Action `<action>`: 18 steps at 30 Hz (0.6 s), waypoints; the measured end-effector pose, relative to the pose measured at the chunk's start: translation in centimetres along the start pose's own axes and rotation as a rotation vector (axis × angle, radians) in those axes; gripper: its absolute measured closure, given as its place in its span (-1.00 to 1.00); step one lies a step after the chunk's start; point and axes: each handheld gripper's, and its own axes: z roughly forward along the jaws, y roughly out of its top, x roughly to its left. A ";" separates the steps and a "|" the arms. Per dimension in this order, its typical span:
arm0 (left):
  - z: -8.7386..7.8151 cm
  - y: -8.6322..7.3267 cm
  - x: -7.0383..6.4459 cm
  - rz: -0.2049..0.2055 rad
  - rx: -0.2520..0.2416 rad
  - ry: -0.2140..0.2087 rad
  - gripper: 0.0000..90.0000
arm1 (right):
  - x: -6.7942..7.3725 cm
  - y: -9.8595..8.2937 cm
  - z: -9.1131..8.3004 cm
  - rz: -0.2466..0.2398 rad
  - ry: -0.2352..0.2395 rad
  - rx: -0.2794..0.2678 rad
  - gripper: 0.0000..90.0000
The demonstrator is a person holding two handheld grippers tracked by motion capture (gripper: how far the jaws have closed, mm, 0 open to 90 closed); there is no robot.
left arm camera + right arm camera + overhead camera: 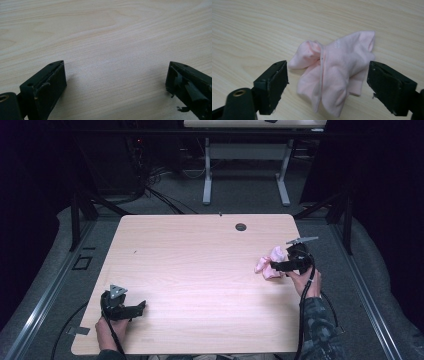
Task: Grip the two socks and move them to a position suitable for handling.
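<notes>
Pink sock [332, 72], soft, light and crumpled, lies between our right hand-held gripper's [328, 82] wide-open, empty jaws; we'd pinch its bunched middle

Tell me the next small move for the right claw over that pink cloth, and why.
Probably lower the right claw a little and close it on the pink cloth. Its jaws stand open on either side of the crumpled bundle, which lies loose on the table between them, not yet gripped. The left claw is open over bare wood far off, so it cannot help.
</notes>
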 end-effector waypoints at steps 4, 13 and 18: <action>0.0 0.0 0.0 0.000 0.000 0.000 -0.93 | -0.4 1.2 1.1 0.004 -0.016 0.047 -0.46; 0.0 0.0 0.0 -0.001 0.001 0.000 -0.93 | -0.7 1.0 3.5 0.038 -0.051 0.124 0.06; 0.0 0.0 0.0 0.000 0.000 0.000 -0.93 | -0.9 0.6 3.9 0.047 -0.046 0.131 0.62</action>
